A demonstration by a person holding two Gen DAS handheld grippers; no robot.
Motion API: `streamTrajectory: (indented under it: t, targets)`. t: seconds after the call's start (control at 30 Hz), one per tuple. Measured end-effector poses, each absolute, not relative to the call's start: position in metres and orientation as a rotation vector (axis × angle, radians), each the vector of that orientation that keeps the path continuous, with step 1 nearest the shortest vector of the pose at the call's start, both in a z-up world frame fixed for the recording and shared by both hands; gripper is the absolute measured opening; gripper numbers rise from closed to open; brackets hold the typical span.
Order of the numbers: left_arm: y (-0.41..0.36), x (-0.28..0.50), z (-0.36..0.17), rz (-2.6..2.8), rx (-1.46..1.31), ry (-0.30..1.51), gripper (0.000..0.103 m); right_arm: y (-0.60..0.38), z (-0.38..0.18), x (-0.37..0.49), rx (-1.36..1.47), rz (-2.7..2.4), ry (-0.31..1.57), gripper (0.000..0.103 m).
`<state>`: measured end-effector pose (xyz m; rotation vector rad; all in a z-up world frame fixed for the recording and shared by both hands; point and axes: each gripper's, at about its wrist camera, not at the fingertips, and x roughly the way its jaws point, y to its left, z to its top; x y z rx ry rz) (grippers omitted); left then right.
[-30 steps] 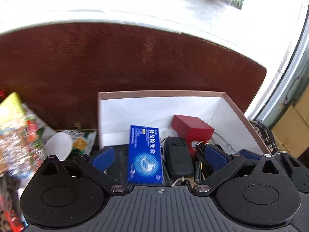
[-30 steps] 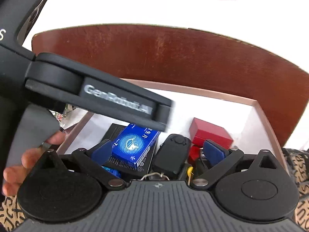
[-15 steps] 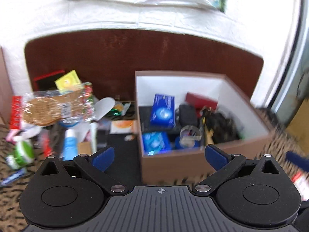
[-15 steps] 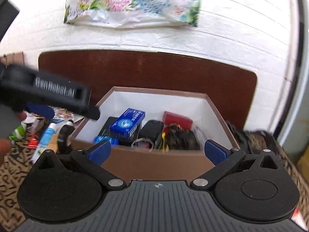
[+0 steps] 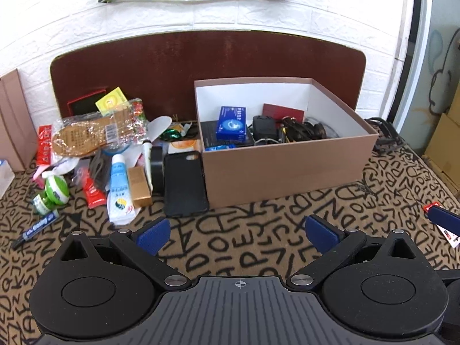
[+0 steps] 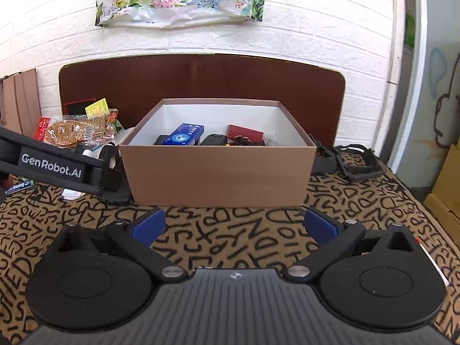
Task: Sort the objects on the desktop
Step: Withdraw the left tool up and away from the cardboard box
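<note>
letter-print cloth (image 5: 258,230); brown box (image 5: 287,169) beside black phone case (image 5: 184,184), long axis pointing away; left gripper (image 5: 238,231), right gripper (image 6: 234,225) both spread, empty.

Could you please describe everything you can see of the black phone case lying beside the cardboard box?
The black phone case lies flat on the letter-patterned cloth, long side running away from the camera. It looks like matte, soft plastic or rubber, with rounded corners and a small oblong camera cutout near its far right corner. Its right edge sits against the brown cardboard box; a roll of black tape stands at its left. No tongs touch it.
</note>
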<state>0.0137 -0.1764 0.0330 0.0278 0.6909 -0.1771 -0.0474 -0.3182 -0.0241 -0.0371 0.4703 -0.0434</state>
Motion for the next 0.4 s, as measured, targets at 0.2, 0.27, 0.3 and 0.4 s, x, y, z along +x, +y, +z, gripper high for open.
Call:
streamTrajectory:
  t: [0.2, 0.27, 0.3, 0.4]
  targets:
    - [-0.177, 0.002, 0.038, -0.194, 0.037, 0.679, 0.103, -0.311, -0.017, -0.058, -0.041, -0.037, 0.446, 0.102]
    - [-0.177, 0.001, 0.039, -0.201, 0.036, 0.682, 0.103, -0.309, -0.015, -0.060, -0.043, -0.035, 0.441, 0.102]
    - [-0.178, 0.001, 0.039, -0.205, 0.037, 0.683, 0.103, -0.309, -0.015, -0.061, -0.043, -0.036, 0.440, 0.103]
    - [-0.179, 0.000, 0.039, -0.217, 0.048, 0.675, 0.103, -0.307, -0.015, -0.062, -0.041, -0.037, 0.440, 0.103]
